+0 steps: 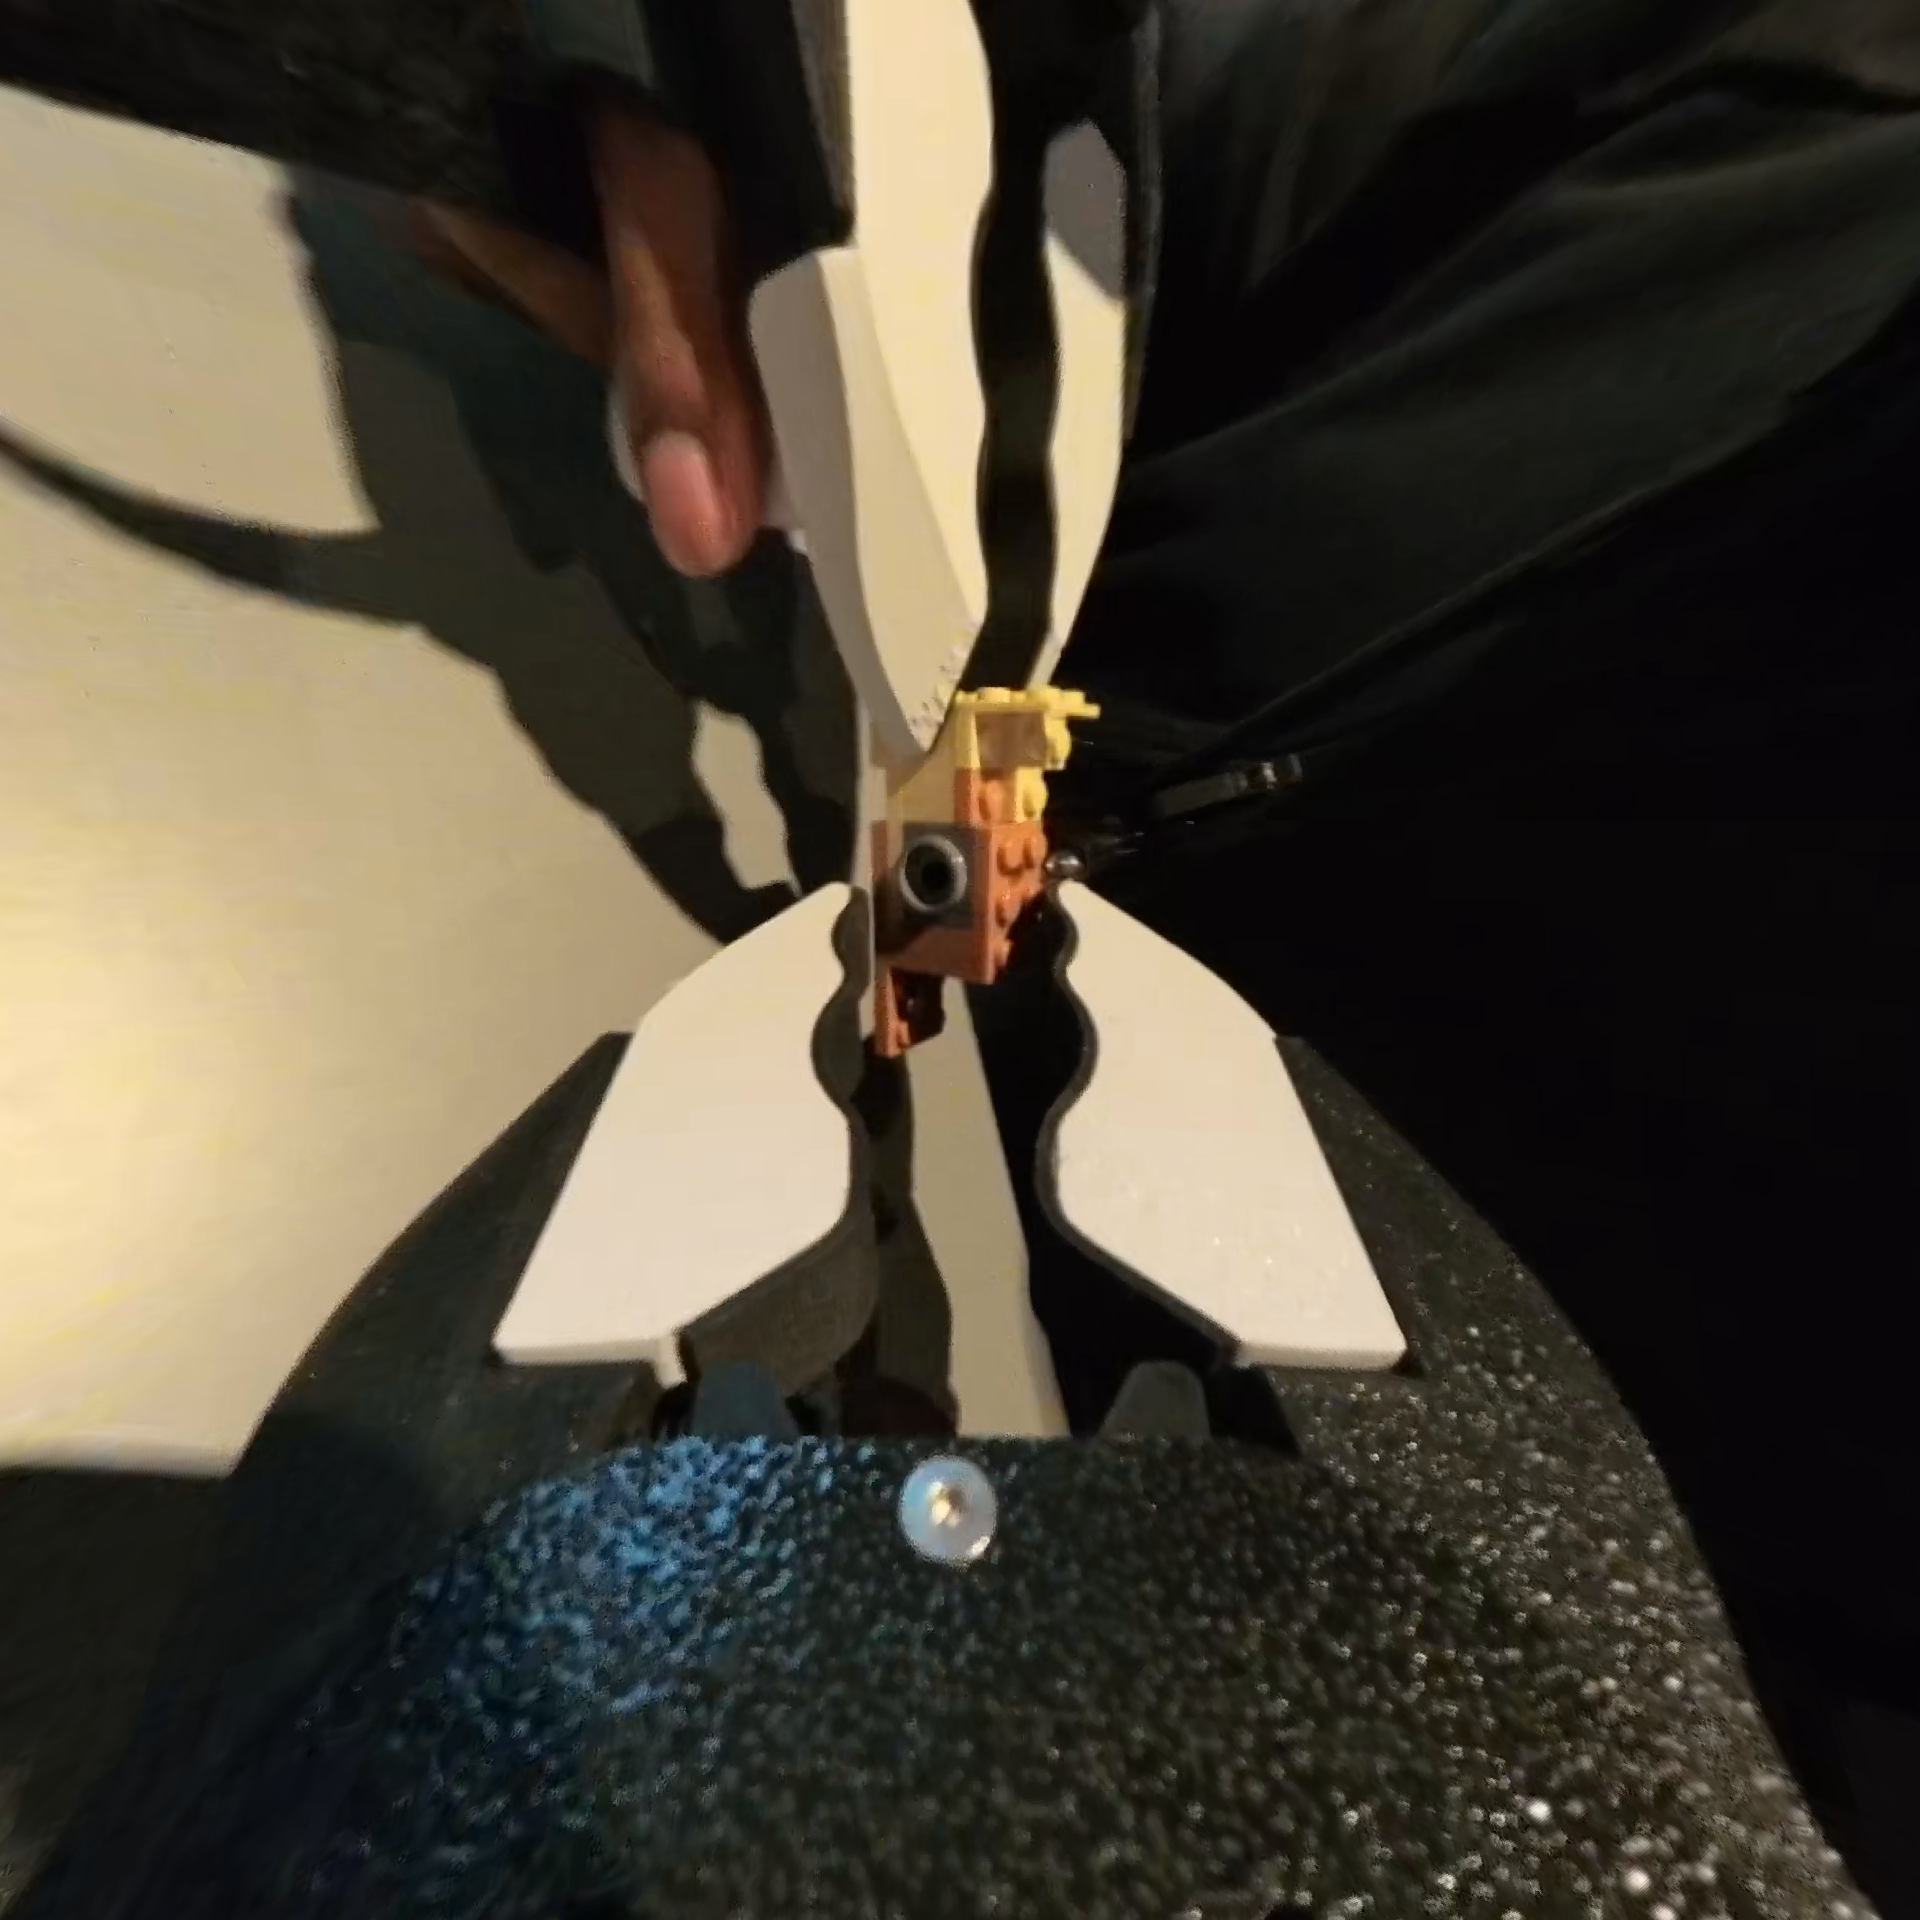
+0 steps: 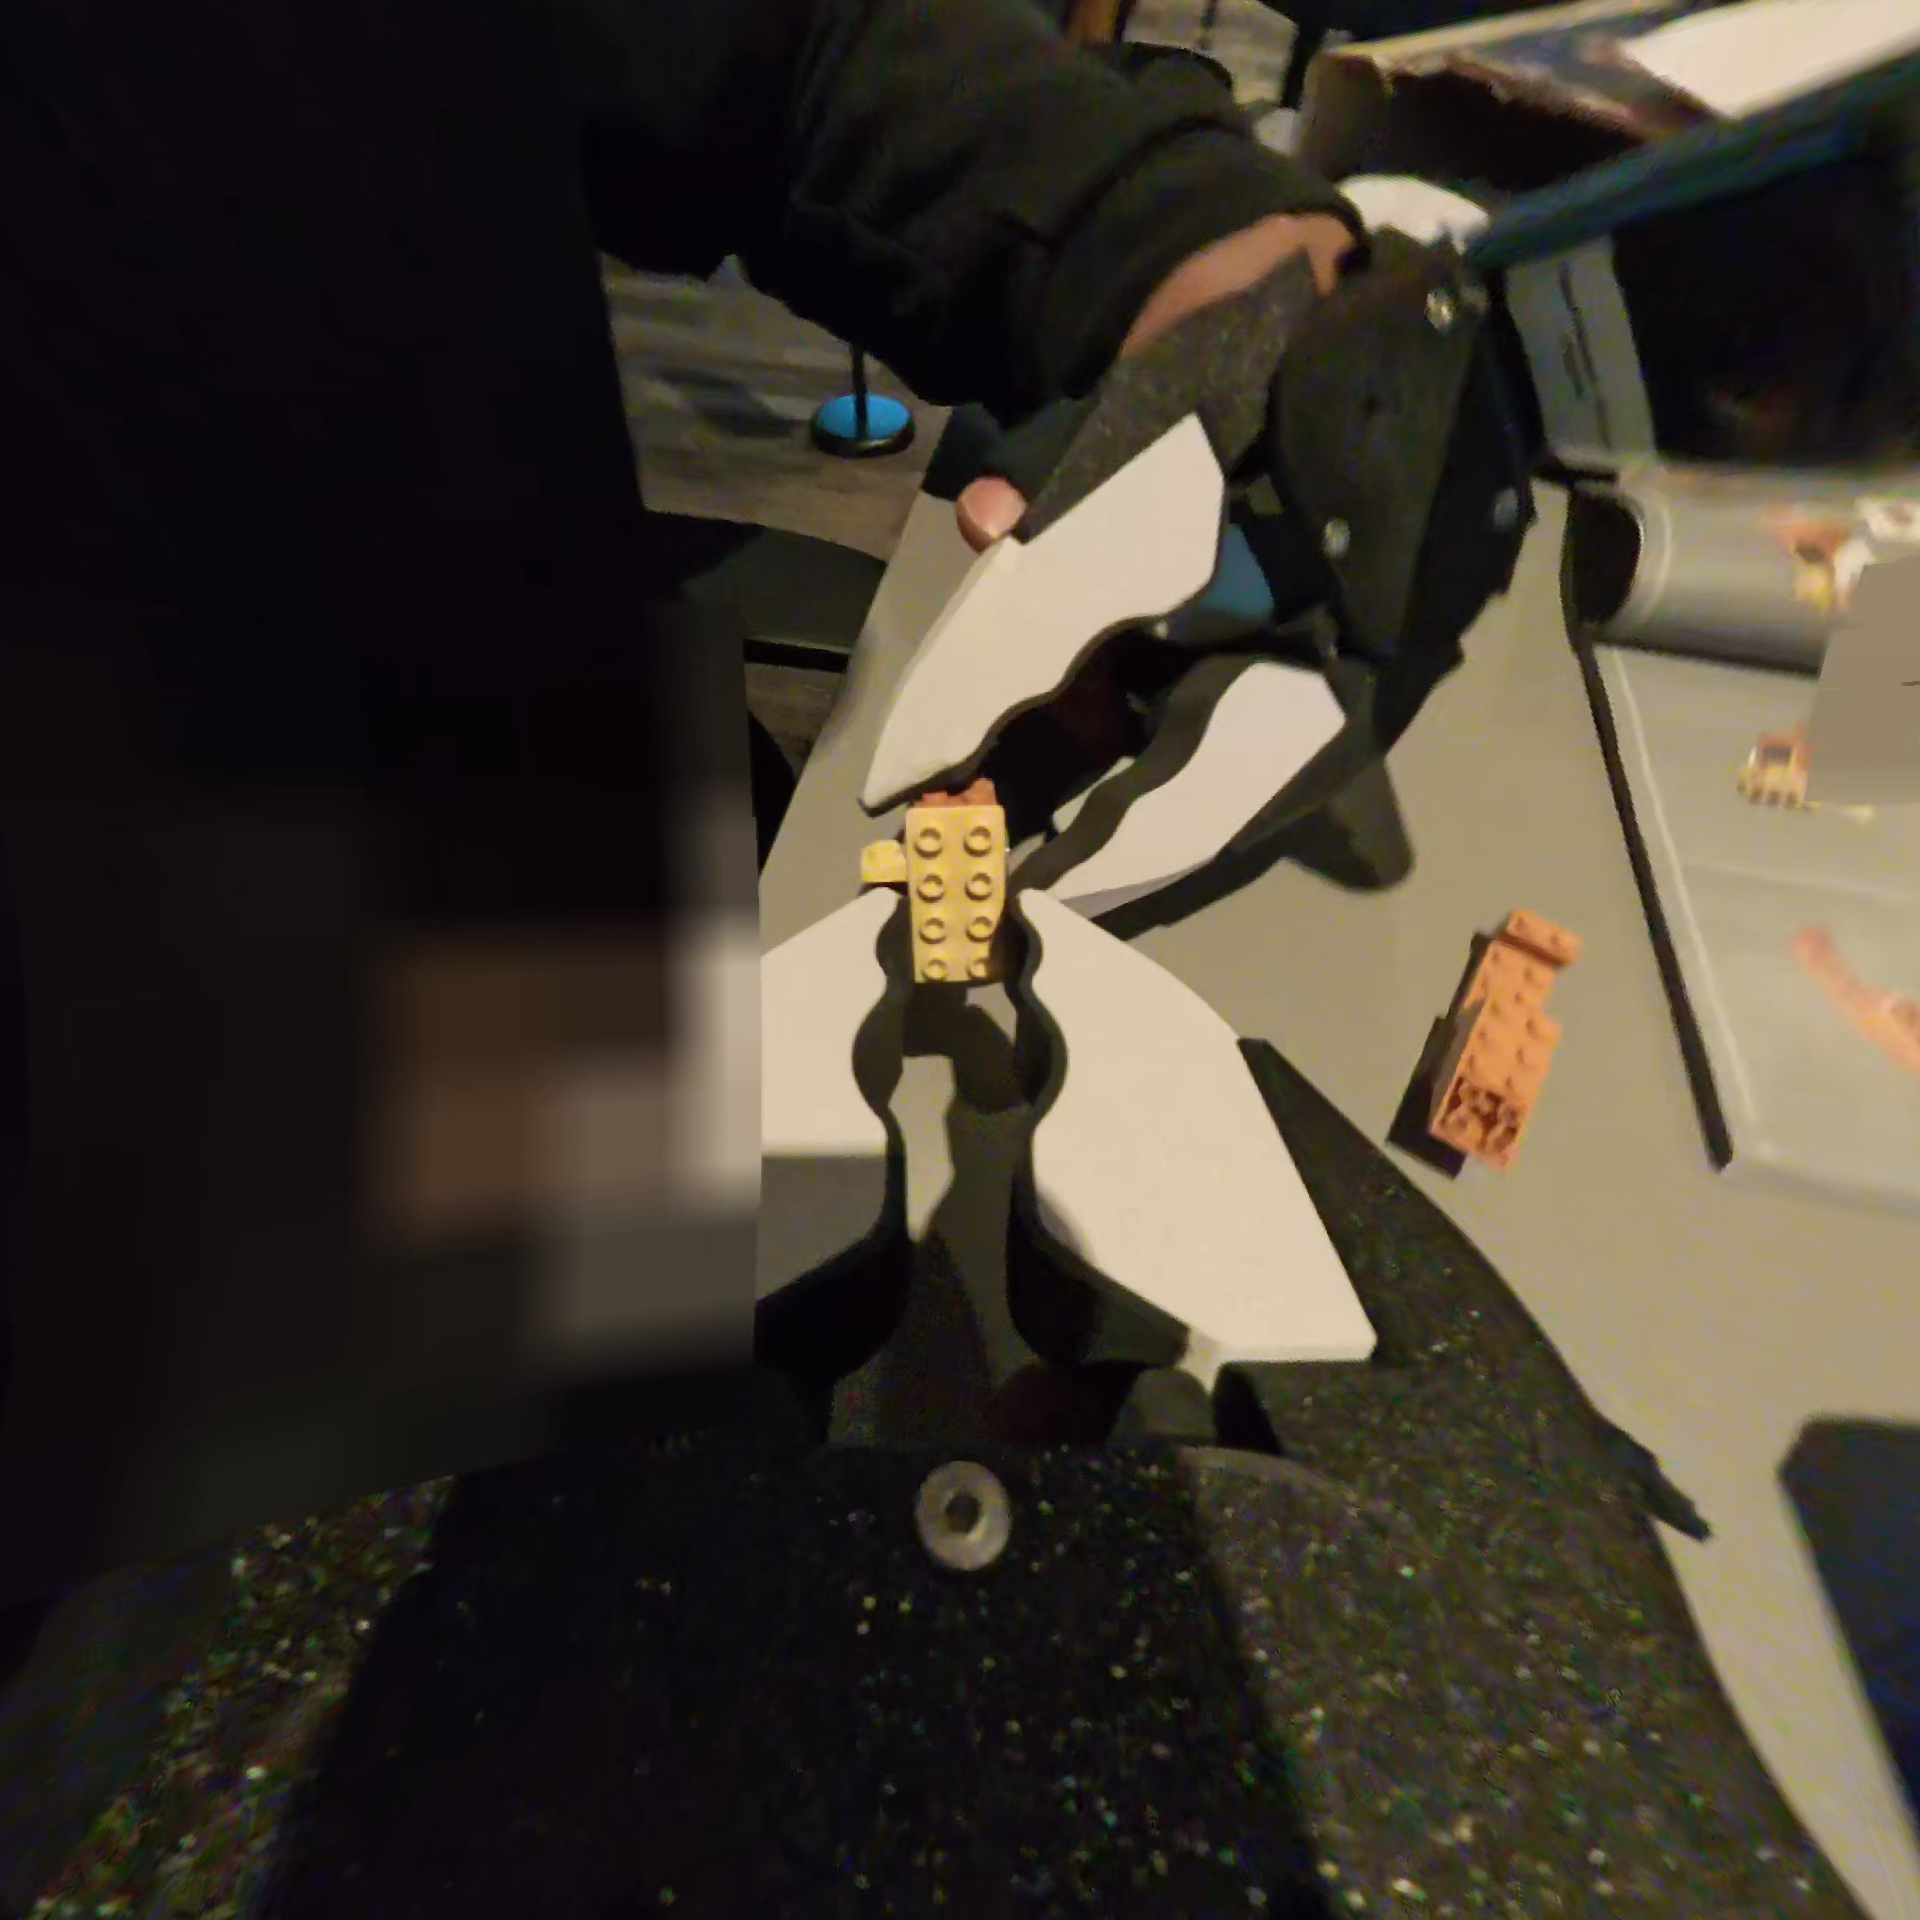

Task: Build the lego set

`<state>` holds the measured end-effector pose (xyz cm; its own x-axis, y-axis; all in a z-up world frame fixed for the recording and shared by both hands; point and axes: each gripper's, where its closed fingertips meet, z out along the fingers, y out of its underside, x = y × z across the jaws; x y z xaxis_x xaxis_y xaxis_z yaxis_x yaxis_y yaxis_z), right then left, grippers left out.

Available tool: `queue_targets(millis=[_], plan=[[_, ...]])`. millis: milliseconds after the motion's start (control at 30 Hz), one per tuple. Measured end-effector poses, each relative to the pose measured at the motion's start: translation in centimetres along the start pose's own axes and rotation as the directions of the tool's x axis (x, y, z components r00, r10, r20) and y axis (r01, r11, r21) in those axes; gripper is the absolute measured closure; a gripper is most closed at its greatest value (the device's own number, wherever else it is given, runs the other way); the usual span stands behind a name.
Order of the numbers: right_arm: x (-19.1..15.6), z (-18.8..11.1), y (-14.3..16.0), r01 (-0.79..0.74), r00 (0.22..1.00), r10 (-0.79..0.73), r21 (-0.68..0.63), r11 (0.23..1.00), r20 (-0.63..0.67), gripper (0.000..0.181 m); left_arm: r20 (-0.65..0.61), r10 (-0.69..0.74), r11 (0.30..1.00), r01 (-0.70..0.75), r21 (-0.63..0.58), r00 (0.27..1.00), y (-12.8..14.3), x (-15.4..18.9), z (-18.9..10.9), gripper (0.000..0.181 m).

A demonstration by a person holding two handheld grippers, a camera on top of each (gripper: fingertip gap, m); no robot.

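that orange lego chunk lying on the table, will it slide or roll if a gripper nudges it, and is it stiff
The orange chunk likely slides rather than rolls: it looks blocky and lies flat on the smooth grey table. It is probably stiff, being moulded bricks, but a hard push might pop one off, since several seem stacked. It looks small, so probably light.

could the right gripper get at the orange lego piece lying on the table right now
Probably not yet: the right gripper is shut on the yellow-and-orange assembly. The orange piece lies uncovered on the grey table.
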<state>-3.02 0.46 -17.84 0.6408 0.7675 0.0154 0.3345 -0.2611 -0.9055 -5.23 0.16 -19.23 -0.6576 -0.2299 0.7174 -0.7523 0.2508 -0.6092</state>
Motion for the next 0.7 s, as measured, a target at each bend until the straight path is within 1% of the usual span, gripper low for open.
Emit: queue_targets(millis=[33,67,133,167,200,333,467,533,633,700], plan=[[0.0,0.0,0.3,-0.054,0.998,0.055,0.007,0.998,-0.011,0.166,0.028,-0.006,1.0,0.005,0.019,1.0,0.0,-0.5,-0.4,0.148],[0.1,0.0,0.9,-0.113,0.993,0.113,0.002,0.994,-0.029,0.165,0.062,-0.004,0.999,0.002,0.033,0.998,0.0,-1.0,-0.9,0.145],[0.6,-0.1,1.6,-0.172,0.982,0.169,-0.03,0.985,-0.085,0.165,0.117,0.014,0.998,-0.02,0.051,0.993,0.2,-1.7,-1.8,0.143],[0.7,0.0,1.9,-0.209,0.974,0.204,-0.054,0.976,-0.095,0.167,0.145,0.031,0.998,-0.038,0.044,0.989,0.5,-1.8,-2.0,0.143],[0.9,0.1,2.6,-0.251,0.964,0.24,-0.094,0.963,-0.112,0.163,0.177,0.053,0.998,-0.059,0.03,0.983,0.7,-2.0,-2.1,0.142],[1.5,0.5,4.1,-0.308,0.946,0.28,-0.187,0.933,-0.163,0.165,0.258,0.136,0.991,-0.135,-0.02,0.957,1.4,-2.2,-1.6,0.141],[1.2,0.7,5.6,-0.294,0.951,0.248,-0.296,0.909,-0.182,0.164,0.318,0.159,0.987,-0.162,-0.016,0.935,1.6,-2.4,-1.7,0.141],[1.2,0.8,5.6,-0.284,0.953,0.234,-0.303,0.91,-0.191,0.165,0.349,0.164,0.984,-0.179,0.009,0.923,1.4,-2.5,-2.1,0.14],[1.2,0.5,6.1,-0.283,0.953,0.228,-0.323,0.903,-0.198,0.159,0.423,0.183,0.966,-0.241,0.088,0.887,0.3,-2.8,-3.1,0.14],[1.0,0.1,5.6,-0.261,0.959,0.213,-0.287,0.922,-0.187,0.155,0.525,0.182,0.939,-0.306,0.158,0.832,-0.8,-3.4,-4.7,0.139]])
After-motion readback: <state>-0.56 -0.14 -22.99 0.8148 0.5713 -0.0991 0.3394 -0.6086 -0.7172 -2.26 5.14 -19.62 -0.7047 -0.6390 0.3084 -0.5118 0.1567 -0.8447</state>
